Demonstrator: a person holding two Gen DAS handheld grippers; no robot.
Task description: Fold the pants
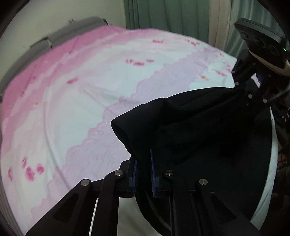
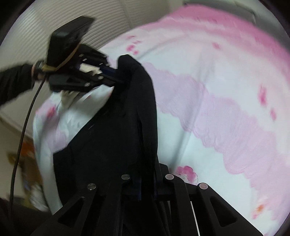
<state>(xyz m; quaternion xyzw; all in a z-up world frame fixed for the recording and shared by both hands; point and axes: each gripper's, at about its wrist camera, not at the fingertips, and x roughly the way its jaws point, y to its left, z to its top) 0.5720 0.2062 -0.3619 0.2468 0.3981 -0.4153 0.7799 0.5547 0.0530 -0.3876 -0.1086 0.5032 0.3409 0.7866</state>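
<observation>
Pants (image 1: 199, 127) clamped between both tools

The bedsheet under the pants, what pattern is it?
The bedsheet is white with pink bands and flowers, clearest in the left wrist view.

No writing, label, brand or number can be read in either view; the pink and white flowered bedsheet (image 1: 90, 94) carries only blurred printed patterns.

The pants (image 1: 199, 130) hung between the left gripper (image 1: 144, 161) at lower centre of the left wrist view and the right gripper (image 1: 241, 89) at upper right. Behind them the bedsheet (image 1: 76, 109) spread leftward, curtains (image 1: 172, 14) along the top.
</observation>
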